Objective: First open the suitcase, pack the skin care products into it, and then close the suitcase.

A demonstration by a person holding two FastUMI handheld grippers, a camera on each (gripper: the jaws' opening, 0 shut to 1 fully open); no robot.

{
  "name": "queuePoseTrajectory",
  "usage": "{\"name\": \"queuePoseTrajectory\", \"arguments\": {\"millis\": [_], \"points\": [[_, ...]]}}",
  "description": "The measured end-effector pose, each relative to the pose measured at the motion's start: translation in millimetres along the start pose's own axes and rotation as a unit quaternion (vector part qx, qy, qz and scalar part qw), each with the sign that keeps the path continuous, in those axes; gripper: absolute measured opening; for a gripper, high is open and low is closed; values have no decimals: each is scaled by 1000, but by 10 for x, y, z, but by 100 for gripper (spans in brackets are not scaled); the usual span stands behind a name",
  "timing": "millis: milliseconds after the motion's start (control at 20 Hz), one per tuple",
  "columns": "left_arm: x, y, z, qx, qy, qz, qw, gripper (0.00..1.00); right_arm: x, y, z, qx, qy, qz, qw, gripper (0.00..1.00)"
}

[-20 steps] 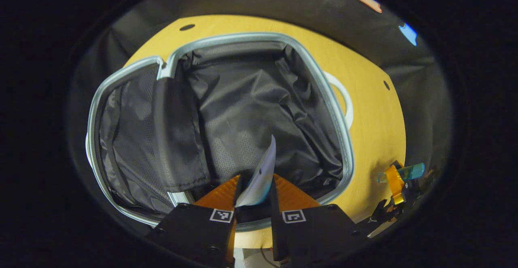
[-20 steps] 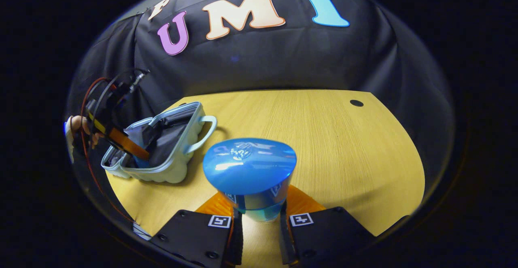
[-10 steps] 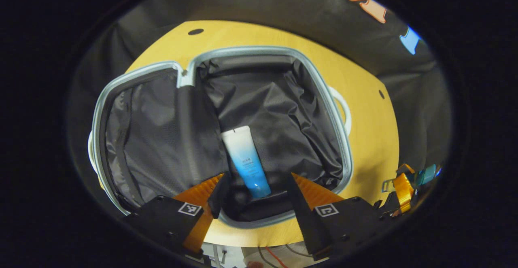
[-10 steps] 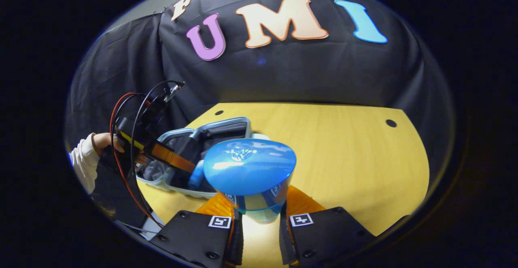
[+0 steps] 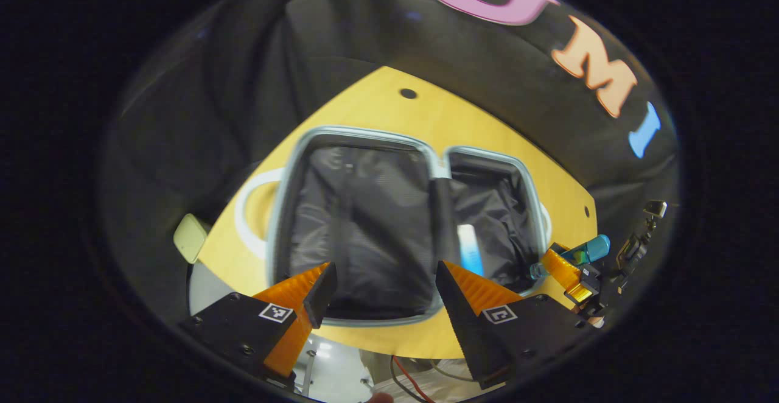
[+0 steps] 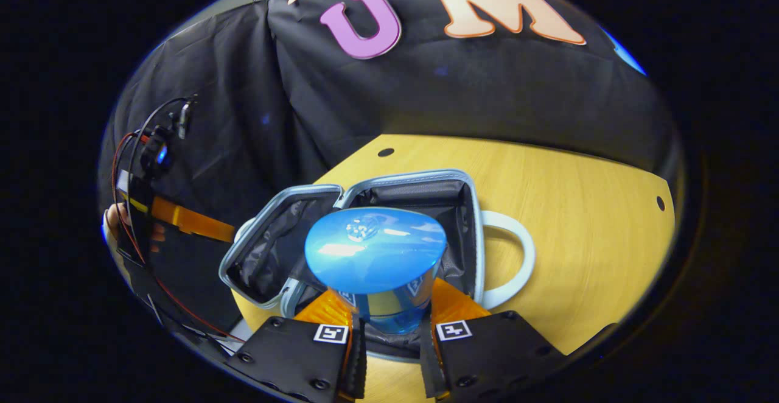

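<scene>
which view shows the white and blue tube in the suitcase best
The left gripper view. There the white-to-blue gradient squeeze tube lies on the black lining of the open pale blue suitcase, in its right half, partly hidden by the centre divider. In the right gripper view, the blue-capped bottle held in front blocks that part of the suitcase.

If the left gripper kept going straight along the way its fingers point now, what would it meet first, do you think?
Most likely the dark lining inside the open suitcase: the left gripper is open, and its fingers frame the half nearer the left handle, not the half where the tube lies. Depth is hard to judge.
</scene>
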State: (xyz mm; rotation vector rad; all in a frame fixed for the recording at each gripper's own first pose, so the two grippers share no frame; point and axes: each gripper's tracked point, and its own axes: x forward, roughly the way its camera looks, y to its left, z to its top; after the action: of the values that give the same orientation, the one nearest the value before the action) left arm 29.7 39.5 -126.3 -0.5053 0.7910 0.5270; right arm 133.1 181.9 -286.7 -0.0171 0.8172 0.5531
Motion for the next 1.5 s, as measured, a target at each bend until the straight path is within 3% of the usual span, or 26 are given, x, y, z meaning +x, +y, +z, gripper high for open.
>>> {"name": "queuePoseTrajectory", "arguments": {"millis": [300,350,500,700,850,1100,1150,1300,1500], "points": [[22,1188,36,-95,-21,44,994,96,338,-57,-391,7,74,-32,997,38],[75,1331,12,-106,-21,49,993,96,364,-52,-437,10,81,-33,996,36],[233,1632,8,-139,-15,64,988,96,426,-71,-580,25,114,-36,992,42],[424,1751,6,-176,-7,50,983,96,443,-113,-223,28,60,-38,997,43],[609,1759,75,-176,-4,43,983,96,296,-126,81,29,10,-36,999,98],[883,1752,103,-195,5,25,980,96,-289,-255,449,24,-54,-61,996,98],[945,1750,101,-200,9,21,980,99,-422,-315,518,27,-64,-69,995,98],[1052,1697,83,-217,25,-9,976,89,-865,-534,659,41,-99,-104,989,98],[1173,1708,176,-215,2,-30,976,63,-1458,-954,788,47,-144,-174,973,98]]}}
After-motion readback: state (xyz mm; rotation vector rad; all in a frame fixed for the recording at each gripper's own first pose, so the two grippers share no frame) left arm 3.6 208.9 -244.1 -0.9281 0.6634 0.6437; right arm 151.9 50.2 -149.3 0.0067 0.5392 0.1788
